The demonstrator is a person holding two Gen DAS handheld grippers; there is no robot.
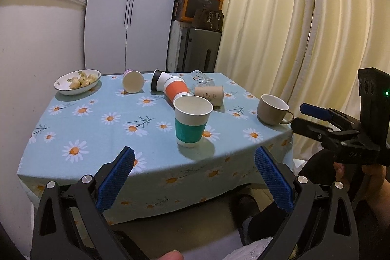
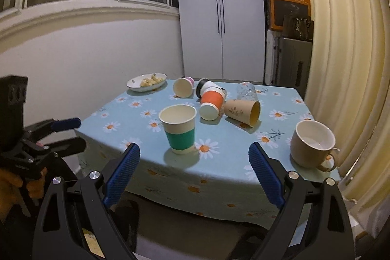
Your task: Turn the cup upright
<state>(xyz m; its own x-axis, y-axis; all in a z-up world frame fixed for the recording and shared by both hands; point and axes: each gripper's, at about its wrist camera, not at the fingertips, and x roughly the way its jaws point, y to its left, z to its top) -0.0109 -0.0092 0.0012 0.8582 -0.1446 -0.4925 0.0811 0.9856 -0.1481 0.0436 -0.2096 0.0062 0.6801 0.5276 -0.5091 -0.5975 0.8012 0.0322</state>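
Left wrist view: left claw spread wide, nothing betw. its blue pads, held off the near edge of the surface, which has a light blue daisy cloth. Straight ahead of it the teal-banded paper cup stands upright, mouth up, near the front edge. Behind that cup, an orange-banded cup lies on its side, touching a black-and-white cup also on its side. A brown paper cup lies just right of them, and a clear glass lies tipped over behind it. A pink-bottomed cup lies on its side w/ mouth facing the camera. White bowl w/ pale food at far left corner. Beige mug upright at right side, handle to the right.

Right wrist view: right claw also wide apart, holding nothing, hovering off the front edge w/ the teal cup just beyond and betw. the pads. Mug sits near the right pad, apart from it. Left claw shows at the left edge of this view.
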